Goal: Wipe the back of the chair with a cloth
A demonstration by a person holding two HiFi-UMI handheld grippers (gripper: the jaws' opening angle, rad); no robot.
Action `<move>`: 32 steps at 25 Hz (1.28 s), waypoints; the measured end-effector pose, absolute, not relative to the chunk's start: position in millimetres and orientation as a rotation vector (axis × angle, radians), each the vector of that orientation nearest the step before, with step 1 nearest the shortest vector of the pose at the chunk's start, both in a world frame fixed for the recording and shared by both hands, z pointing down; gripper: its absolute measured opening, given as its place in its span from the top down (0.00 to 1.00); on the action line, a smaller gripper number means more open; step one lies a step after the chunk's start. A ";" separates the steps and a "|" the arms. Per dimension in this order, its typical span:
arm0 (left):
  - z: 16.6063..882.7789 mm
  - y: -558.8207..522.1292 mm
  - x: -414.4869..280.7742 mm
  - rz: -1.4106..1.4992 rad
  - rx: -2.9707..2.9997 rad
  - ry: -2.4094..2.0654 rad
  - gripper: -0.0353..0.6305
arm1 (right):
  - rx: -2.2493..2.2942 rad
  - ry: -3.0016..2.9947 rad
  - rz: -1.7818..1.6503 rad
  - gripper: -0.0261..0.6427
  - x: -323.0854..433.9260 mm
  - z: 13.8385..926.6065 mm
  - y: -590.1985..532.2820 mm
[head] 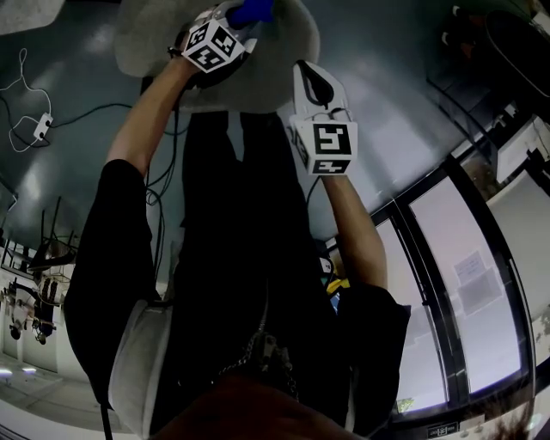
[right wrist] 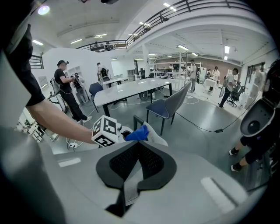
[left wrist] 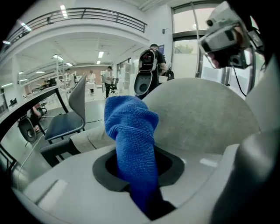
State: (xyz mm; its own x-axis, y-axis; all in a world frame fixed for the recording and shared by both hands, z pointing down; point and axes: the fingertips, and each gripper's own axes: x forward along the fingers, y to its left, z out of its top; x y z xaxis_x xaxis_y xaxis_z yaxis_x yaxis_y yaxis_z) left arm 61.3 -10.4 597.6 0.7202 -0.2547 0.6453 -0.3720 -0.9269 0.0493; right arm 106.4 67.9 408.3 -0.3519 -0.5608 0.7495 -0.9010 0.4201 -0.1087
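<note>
Several strip lights are shining over a wide hall with a railed mezzanine (right wrist: 175, 11), where a long table (right wrist: 131, 89) and a blue-grey chair (right wrist: 168, 105) are standing on a glossy grey floor (head: 77, 163). Cables (head: 34, 129) are trailing across it at the left. Tall windows (head: 455, 284) are running along the right side. People (right wrist: 65, 83) are standing at the far left.

The chair back (head: 275, 51), rounded and covered in pale grey fabric, is filling the space just ahead of the person. The right hand-held gripper (head: 314, 86) is pinching its right edge, with a strip of grey fabric showing between the closed jaws. The left hand-held gripper (head: 236, 26) is clamping a blue cloth (left wrist: 133, 144), which is sticking up bunched from the jaws and reaching the chair back's far rim.
</note>
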 end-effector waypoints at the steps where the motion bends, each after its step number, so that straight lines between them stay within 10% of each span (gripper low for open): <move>1: 599.6 -19.1 63.7 0.986 2.722 -0.548 0.80 | 1.235 -2.040 0.697 0.96 107.9 409.1 68.7; 32: 629.2 64.7 110.8 1.070 2.679 -0.100 0.80 | 1.214 -2.035 0.708 0.96 118.1 415.1 78.3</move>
